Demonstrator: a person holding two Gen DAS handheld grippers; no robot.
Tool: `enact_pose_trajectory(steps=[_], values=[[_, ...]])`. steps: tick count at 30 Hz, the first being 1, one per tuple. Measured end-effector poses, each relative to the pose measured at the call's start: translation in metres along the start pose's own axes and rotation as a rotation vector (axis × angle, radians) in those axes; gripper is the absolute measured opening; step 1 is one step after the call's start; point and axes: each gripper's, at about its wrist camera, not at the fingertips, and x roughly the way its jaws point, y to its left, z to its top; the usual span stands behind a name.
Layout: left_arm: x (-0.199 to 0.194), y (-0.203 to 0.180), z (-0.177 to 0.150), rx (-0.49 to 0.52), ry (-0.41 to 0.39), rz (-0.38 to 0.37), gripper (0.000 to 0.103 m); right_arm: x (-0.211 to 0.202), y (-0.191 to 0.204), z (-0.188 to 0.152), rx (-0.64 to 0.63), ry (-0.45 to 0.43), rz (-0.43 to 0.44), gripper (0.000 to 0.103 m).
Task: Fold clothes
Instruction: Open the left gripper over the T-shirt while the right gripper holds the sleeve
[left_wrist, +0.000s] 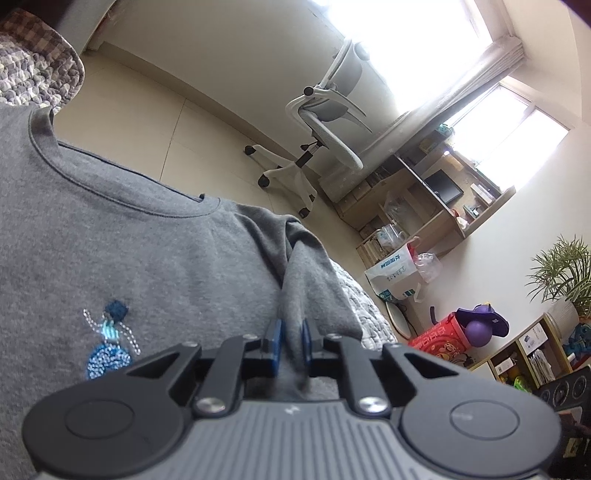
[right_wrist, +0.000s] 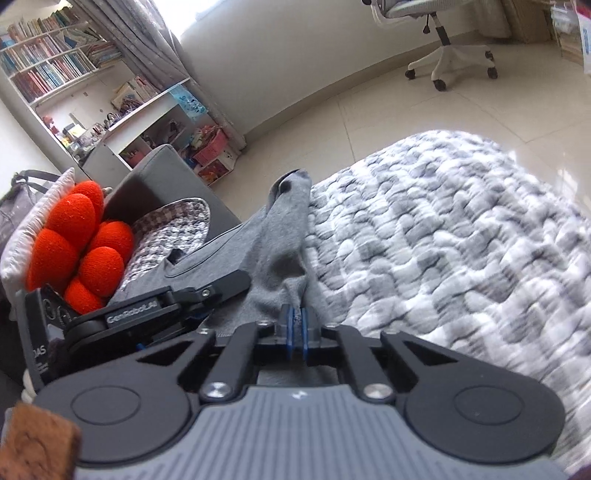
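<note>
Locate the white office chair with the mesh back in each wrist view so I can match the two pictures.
Left wrist view: the white office chair stands upper centre, whole, on the pale tiled floor beyond the grey T-shirt.
Right wrist view: the chair sits at the top right edge; only its seat, post and wheeled base show.
Shared landmark: the grey and white quilted blanket, under the shirt in both views.

Black claw (left_wrist: 291, 341) linkages w/ silver screws; blue pads (right_wrist: 290, 328); ribbed grey housing
</note>
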Motion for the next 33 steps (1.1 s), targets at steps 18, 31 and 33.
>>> enact_pose_trajectory(steps=[18, 31, 33], values=[[-0.002, -0.005, -0.004, 0.056, -0.007, 0.012, 0.03, 0.05, -0.039, 0.088, -0.318, -0.127, -0.554, 0.003], [-0.001, -0.017, -0.007, 0.152, -0.015, 0.031, 0.041, 0.07, -0.062, 0.087, -0.291, -0.076, -0.491, 0.008], [-0.001, -0.021, -0.008, 0.174, -0.017, 0.033, 0.046, 0.055, -0.063, 0.089, -0.216, -0.09, -0.425, 0.014]])
